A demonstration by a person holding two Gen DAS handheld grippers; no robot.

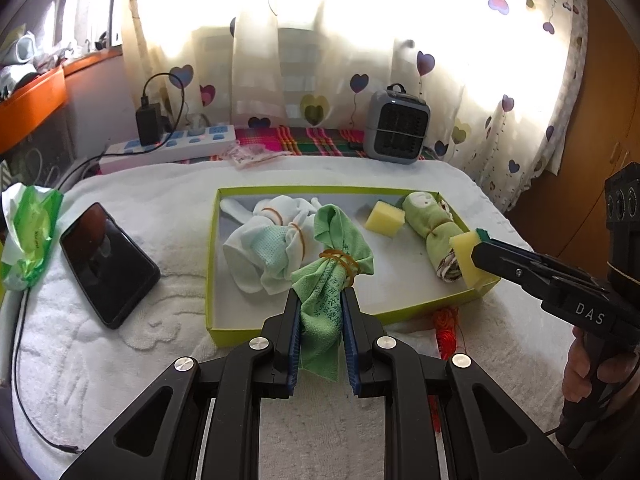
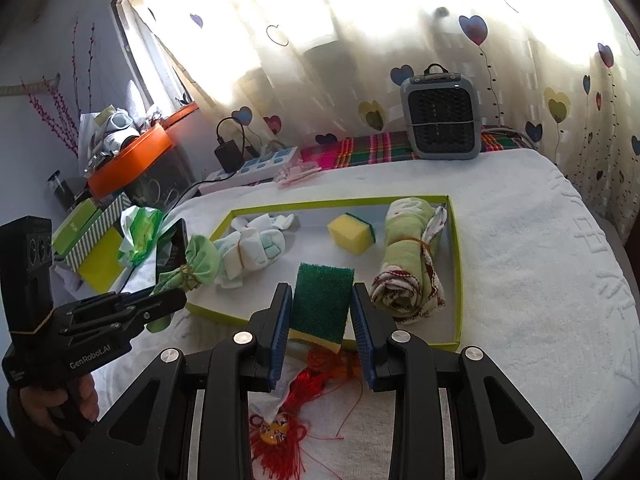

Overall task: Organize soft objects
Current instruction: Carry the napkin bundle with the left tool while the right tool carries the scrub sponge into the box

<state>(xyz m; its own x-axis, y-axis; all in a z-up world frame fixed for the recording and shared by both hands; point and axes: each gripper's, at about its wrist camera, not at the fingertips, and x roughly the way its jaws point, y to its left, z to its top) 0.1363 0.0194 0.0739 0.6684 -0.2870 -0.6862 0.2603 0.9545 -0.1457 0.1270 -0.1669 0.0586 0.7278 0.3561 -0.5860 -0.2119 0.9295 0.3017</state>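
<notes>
A shallow green-rimmed box (image 1: 212, 264) (image 2: 457, 276) lies on a white towel. My left gripper (image 1: 320, 300) is shut on a green cloth bundle (image 1: 330, 280) tied with a rubber band, held over the box's front part; it also shows in the right wrist view (image 2: 196, 264). My right gripper (image 2: 320, 300) is shut on a yellow sponge with a green scouring pad (image 2: 322, 300), held over the box's front rim; it shows in the left wrist view (image 1: 470, 256). In the box lie a white cloth bundle (image 1: 264, 248) (image 2: 248, 252), a second sponge (image 1: 384, 218) (image 2: 352, 232) and a rolled green towel (image 1: 430, 224) (image 2: 408, 260).
A black phone (image 1: 106, 262) and a green tissue pack (image 1: 28, 236) lie left of the box. A red tassel ornament (image 2: 292, 412) lies in front of it. A power strip (image 1: 172, 148) and a small grey fan heater (image 2: 440, 114) stand at the back by the curtain.
</notes>
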